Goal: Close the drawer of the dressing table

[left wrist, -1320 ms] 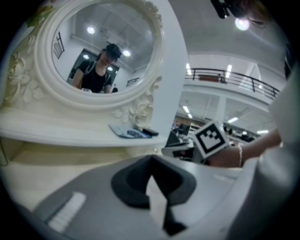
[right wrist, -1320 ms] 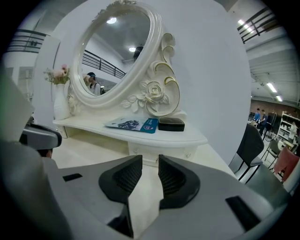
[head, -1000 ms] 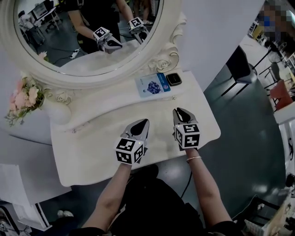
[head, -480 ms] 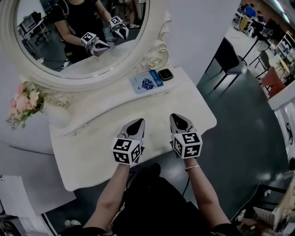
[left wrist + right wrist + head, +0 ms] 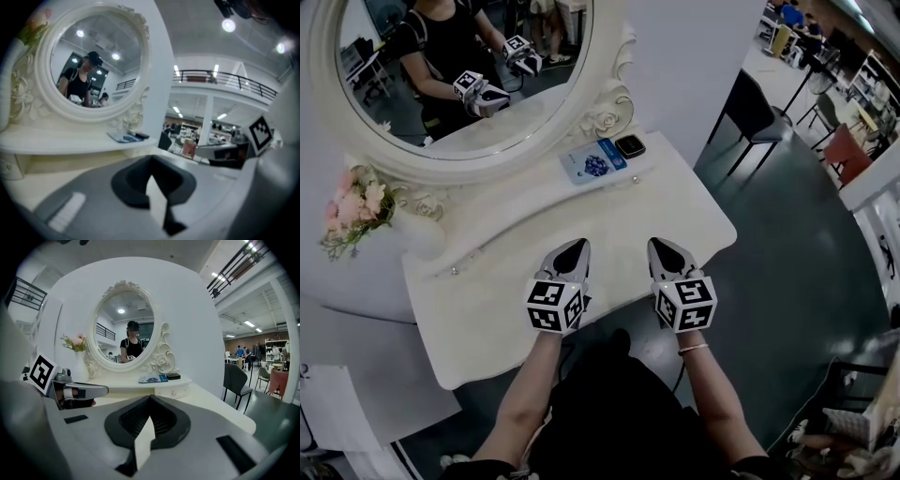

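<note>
The right gripper has just been closing on nothing, and its jaws now meet. The left gripper is clamped empty too. Both draw back over the worktop. The drawer under the mirror shelf sits flush, so the job looks done.

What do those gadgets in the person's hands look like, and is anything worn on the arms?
The left gripper and right gripper are alike: grey, tapering to a point, with a black recess between the two jaws. Each carries a white cube printed with black square markers. No sleeves reach the forearms. A thin bracelet circles the right wrist, and the clothes are black.
</note>
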Motion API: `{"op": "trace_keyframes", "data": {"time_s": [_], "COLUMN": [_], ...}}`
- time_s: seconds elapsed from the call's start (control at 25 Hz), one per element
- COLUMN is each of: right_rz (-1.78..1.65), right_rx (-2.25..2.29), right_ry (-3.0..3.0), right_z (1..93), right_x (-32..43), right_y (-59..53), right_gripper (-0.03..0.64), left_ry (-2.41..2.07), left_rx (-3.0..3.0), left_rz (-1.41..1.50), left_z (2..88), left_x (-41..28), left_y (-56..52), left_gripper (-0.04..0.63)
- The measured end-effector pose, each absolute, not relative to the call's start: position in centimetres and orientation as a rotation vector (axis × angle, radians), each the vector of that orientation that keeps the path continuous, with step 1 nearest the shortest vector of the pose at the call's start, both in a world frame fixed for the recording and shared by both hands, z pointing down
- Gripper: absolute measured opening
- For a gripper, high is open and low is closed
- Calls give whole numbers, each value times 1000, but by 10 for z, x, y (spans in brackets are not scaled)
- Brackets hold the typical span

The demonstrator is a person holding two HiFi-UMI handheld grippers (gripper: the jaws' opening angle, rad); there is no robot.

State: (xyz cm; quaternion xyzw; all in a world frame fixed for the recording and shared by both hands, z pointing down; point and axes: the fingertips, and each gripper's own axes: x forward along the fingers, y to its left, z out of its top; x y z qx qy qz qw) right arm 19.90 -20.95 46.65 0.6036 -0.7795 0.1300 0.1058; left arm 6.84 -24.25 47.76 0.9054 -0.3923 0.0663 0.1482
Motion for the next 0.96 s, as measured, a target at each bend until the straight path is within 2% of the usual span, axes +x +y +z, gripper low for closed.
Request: {"op": "trace_keyframes", "data": {"time_s": [0.96], "right_rz": [401], "right_rx": [1822], "right_ry": [-2316], "right_z": [467], "right_x": [189], "right_y": [-184], "right_gripper": [5], "left_ry": [-1140], "left_rx": [2609], "left_rz": [181], "left_z": [474], "left_x": [61], "left_y": [-232], "left_gripper": [4]}}
